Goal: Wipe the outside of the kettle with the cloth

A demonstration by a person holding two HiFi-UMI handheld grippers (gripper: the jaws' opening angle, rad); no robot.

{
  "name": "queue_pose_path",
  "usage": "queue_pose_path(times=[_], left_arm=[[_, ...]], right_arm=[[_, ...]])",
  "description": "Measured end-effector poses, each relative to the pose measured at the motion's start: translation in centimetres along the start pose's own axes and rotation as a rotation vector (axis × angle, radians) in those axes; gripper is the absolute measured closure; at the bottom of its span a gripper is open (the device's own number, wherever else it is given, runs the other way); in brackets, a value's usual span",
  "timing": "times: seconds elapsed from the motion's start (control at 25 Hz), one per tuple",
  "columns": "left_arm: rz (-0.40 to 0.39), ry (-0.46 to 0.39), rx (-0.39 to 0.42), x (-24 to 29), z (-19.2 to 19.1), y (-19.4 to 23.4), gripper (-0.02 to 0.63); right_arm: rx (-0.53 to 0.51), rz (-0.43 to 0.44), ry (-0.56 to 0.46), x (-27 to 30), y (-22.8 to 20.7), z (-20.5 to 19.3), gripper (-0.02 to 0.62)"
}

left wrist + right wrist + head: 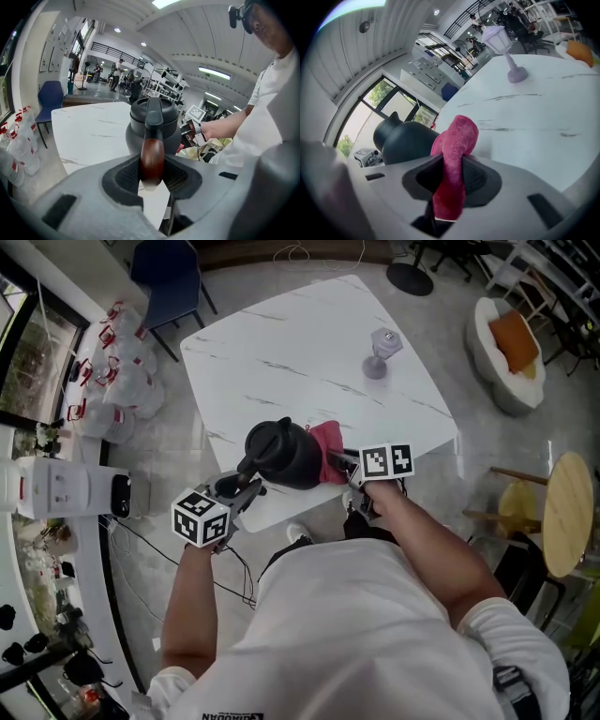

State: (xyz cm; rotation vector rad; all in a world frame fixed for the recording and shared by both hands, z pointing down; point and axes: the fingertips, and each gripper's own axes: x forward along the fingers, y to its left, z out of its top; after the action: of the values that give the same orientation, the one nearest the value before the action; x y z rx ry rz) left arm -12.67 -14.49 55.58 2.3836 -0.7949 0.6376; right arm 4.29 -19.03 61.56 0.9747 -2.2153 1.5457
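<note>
A dark grey kettle [281,454] stands near the front edge of the white marble table [300,352]. Its brown wooden handle [152,159] lies between the pads of my left gripper [152,176], which is shut on it. In the head view that gripper [246,491] sits at the kettle's lower left. My right gripper [453,176] is shut on a pink cloth [454,154], whose bunched top leans toward the kettle's side [410,140]. From above, the pink cloth [330,448] lies against the kettle's right flank, with the right gripper [349,468] just behind it.
A small lilac lantern ornament [382,351] stands further back on the table. A blue chair [169,277] is at the far left corner. White bags [122,381] lie on the floor to the left, and a round wooden side table [567,512] stands at the right.
</note>
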Motion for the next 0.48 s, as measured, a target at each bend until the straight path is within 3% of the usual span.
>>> queue_pose_path(times=[0.32,0.48], left_arm=[[-0.039,0.007,0.082,0.1,-0.3,-0.4,0.492],[-0.039,0.008,0.090,-0.1,-0.7,0.0,0.492]], right_arm=[[-0.017,-0.088,0.076,0.8,-3.5,-2.3,0.491],[-0.091,-0.161,0.106,0.6,-4.9,-2.9,0.489]])
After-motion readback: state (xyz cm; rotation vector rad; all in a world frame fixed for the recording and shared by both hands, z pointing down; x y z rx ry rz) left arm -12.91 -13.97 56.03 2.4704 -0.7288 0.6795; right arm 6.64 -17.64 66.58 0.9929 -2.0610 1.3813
